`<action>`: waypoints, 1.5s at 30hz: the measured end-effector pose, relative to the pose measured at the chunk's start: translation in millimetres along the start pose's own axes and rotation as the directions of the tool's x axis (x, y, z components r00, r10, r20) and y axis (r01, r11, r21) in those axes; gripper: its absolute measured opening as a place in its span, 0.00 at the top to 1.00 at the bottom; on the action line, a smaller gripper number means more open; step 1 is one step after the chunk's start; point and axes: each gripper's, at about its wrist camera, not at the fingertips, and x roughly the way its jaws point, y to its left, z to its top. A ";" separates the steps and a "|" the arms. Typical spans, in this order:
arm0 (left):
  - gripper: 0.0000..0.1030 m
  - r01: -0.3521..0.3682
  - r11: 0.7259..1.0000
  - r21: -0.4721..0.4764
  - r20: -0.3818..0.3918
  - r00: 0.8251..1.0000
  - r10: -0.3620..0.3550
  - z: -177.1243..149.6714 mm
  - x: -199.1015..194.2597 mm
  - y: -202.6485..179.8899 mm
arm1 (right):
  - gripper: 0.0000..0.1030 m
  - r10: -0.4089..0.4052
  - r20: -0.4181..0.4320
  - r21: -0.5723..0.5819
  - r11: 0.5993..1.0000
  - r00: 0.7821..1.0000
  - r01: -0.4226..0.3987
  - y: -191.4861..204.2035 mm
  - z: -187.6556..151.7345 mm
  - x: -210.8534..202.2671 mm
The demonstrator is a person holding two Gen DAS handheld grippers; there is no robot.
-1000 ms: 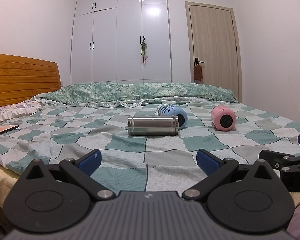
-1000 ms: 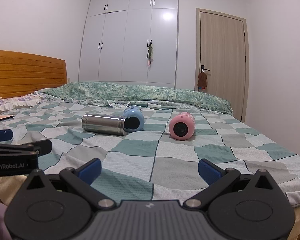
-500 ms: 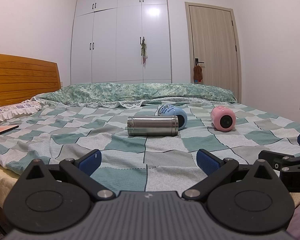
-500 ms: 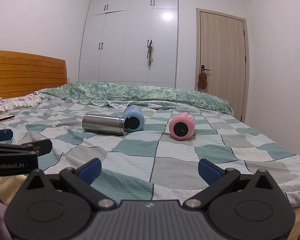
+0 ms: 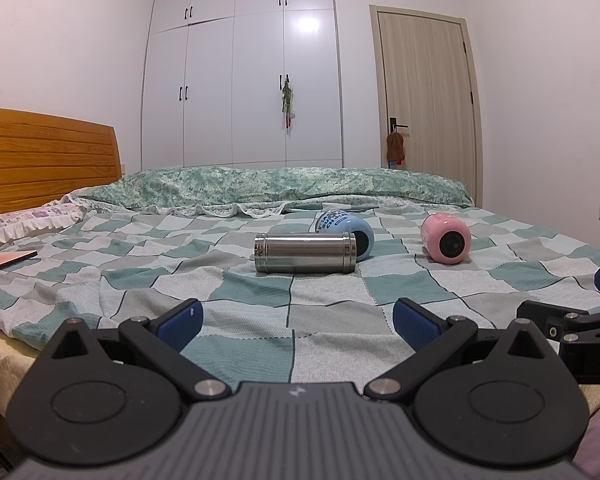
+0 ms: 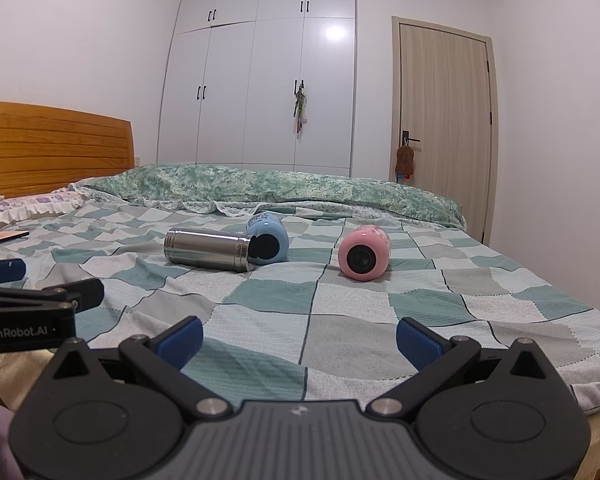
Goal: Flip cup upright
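- Bedroom with white wardrobe (image 5: 240,80), wooden door (image 5: 424,100) and headboard (image 5: 40,160); bed (image 5: 260,344) spread with a green-and-grey checked sheet, folded floral quilt (image 5: 300,188) along the far edge.
- Lying on their sides near the middle of the bed: steel cup (image 5: 305,252), long axis across the view; blue cup (image 5: 346,231) just behind its right end, touching or nearly so, mouth toward the near edge; pink cup (image 5: 446,239) well apart to the right, mouth also toward the near edge.
- Left tool (image 5: 296,320) spread wide, pinching nothing, hovering at the near edge of the bed.
- Right tool (image 6: 299,334) likewise spread and empty, beside the left one, facing the pink cup (image 6: 364,253).
- Nothing upright yet, no cup touched; task judged at its very start.
- Left to do: reach in, grip a cup round its body, tilt it onto its base, let go on the soft sheet without toppling.
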 end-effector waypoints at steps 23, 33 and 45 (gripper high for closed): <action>0.00 0.001 1.000 0.000 0.002 1.000 -0.001 -0.2 -0.4 0.4 | 0.00 -0.001 0.000 -0.002 1.000 1.000 0.001 0.5 -0.9 0.2; 0.00 -0.004 1.000 0.026 -0.015 1.000 0.004 21.7 -4.3 3.3 | 0.00 0.025 0.001 -0.009 1.000 1.000 -0.025 -5.5 12.7 -1.6; 0.00 0.090 0.945 0.315 -0.048 0.996 -0.079 80.8 46.5 14.9 | 0.00 0.082 -0.027 -0.080 0.993 0.996 -0.084 4.2 63.7 43.3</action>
